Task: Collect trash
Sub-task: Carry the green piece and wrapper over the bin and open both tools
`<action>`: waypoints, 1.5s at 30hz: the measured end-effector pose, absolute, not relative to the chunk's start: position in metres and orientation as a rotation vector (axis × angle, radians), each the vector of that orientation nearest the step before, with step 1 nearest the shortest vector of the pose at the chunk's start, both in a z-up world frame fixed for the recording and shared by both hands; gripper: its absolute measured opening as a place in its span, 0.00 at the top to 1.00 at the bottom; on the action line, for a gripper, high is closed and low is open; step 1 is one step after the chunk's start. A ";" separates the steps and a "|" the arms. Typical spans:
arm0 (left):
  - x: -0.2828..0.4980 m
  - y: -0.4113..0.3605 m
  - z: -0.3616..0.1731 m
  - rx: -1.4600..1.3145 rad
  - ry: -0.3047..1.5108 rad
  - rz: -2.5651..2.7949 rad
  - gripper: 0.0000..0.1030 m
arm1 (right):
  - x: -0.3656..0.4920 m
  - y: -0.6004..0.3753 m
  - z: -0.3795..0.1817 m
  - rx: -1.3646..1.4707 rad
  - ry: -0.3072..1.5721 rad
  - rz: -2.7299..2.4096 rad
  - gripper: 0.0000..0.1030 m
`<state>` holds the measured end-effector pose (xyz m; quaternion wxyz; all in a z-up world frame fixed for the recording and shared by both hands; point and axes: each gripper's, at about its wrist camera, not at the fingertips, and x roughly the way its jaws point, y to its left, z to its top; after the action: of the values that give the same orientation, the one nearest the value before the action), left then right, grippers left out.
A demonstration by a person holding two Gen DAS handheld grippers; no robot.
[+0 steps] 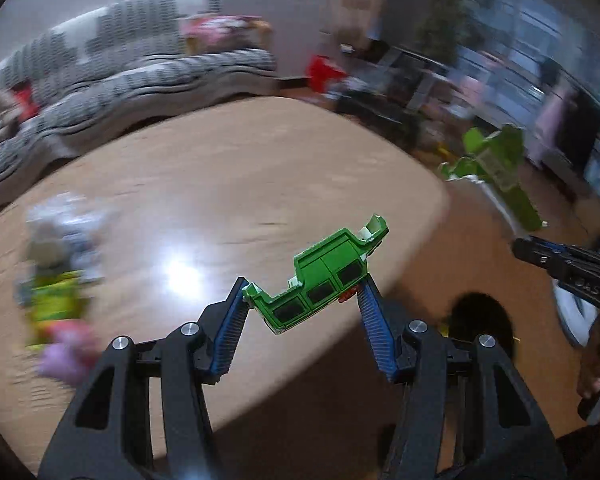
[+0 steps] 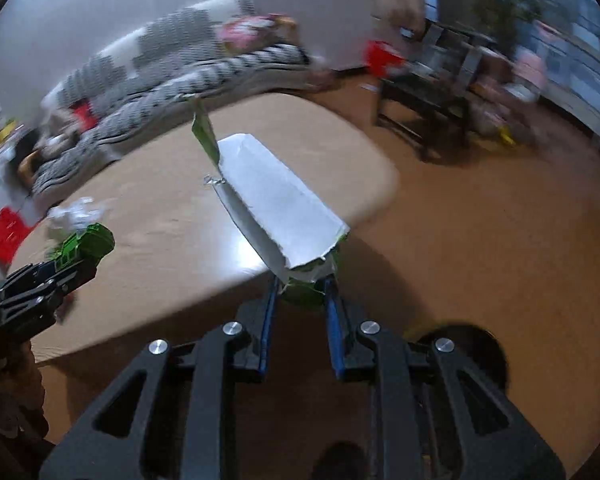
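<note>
Nearest the lens in the left wrist view: left tool (image 1: 305,297), clamped on a green carton scrap (image 1: 325,283) held by its two ends above the worktop (image 1: 228,184) near lower centre. Same for the right wrist view: right tool (image 2: 302,293), nearly closed and gripping the green base of a torn carton (image 2: 276,208), silver lining up, slanting toward upper centre of frame. Judged midway through collecting: two pieces in hand, neither binned yet. More trash left on the worktop at left of the left view: a crumpled white wrapper (image 1: 66,216), a yellow-green packet (image 1: 54,304), something pink (image 1: 66,354), all blurred. Dark round opening (image 1: 482,322) on the floor at lower right, possibly a bin; cannot tell for sure. Both tools angled downward over the worktop's near edge, side by side, each visible at the other view's margin: right tool at far right of the left view with its carton sticking up, left tool at lower left of the right view. Heavy blur in the background; sofa (image 1: 112,64) at upper left.
</note>
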<state>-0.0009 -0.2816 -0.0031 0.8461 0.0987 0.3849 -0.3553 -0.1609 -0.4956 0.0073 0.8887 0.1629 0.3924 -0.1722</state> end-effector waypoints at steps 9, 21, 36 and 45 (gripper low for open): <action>-0.106 -0.440 -0.072 0.328 0.907 -1.087 0.47 | -0.273 -0.608 -0.050 0.526 0.996 -0.622 0.78; -0.137 -0.519 -0.146 0.398 1.055 -1.186 0.47 | -0.304 -0.650 -0.099 0.719 1.094 -0.676 0.78; -0.126 -0.532 -0.161 0.375 1.090 -1.181 0.22 | -0.284 -0.658 -0.109 0.723 1.124 -0.729 0.37; -0.081 -0.463 -0.105 0.406 0.927 -1.015 0.11 | -0.218 -0.598 -0.031 0.477 0.894 -0.664 0.19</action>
<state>-0.0811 -0.4633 -0.1054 0.7540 0.1860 0.4249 -0.4650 -0.2183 -0.5977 -0.0315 0.8219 0.2243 0.4203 -0.3121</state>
